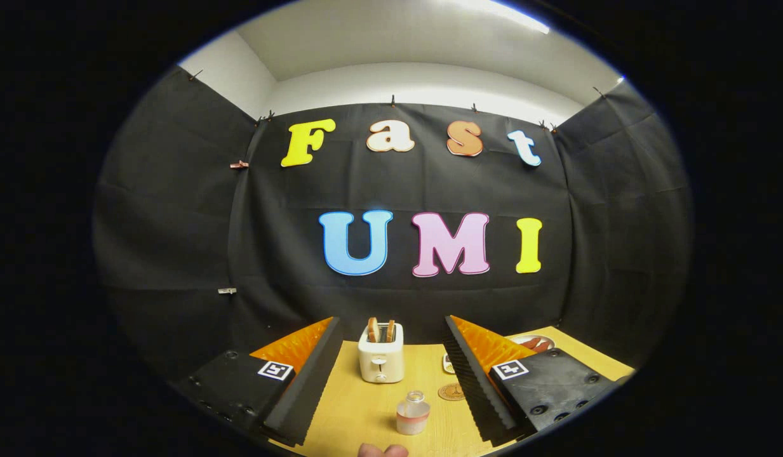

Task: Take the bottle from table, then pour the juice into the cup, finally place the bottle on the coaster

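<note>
A small clear bottle (413, 413) with pinkish juice in its lower half stands upright on the wooden table (353, 406). It sits between my two fingers, closer to the right one and touching neither. My gripper (391, 322) is open wide with nothing held. A round brown coaster (451, 391) lies flat just beyond the bottle, right against the inner side of the right finger. Behind the coaster a small white thing (448, 363), possibly the cup, is mostly hidden by that finger.
A cream toaster (381, 358) with two slices of toast stands farther back between the fingers. A plate (535, 343) with something red lies at the back right. A person's fingertips (383, 450) show at the near table edge. Black cloth walls close in the table.
</note>
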A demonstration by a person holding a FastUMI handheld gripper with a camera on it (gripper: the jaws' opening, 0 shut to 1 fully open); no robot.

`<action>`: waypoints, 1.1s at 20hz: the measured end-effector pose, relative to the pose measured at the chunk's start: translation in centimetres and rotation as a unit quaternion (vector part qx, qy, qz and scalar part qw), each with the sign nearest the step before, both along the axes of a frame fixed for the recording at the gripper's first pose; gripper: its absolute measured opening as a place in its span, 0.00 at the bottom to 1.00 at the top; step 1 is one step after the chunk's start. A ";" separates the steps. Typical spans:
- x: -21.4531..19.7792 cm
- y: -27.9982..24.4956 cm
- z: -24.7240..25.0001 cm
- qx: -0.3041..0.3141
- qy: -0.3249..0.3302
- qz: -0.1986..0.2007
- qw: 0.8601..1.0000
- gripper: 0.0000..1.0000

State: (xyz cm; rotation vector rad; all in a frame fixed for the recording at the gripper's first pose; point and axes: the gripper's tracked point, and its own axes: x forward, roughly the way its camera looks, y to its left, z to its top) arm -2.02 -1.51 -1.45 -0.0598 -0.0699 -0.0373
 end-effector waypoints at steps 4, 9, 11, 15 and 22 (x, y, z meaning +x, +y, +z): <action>-0.2 0.1 -6.4 -0.007 0.017 -0.001 1.000 0.97; 0.7 -1.8 -13.2 0.013 0.037 -0.032 0.999 0.97; 1.7 -2.7 -15.3 0.006 0.043 -0.043 0.998 0.97; 3.7 -4.2 -19.6 0.005 0.059 -0.054 0.997 0.97; 6.3 -4.8 -26.1 0.016 0.082 -0.060 0.995 0.97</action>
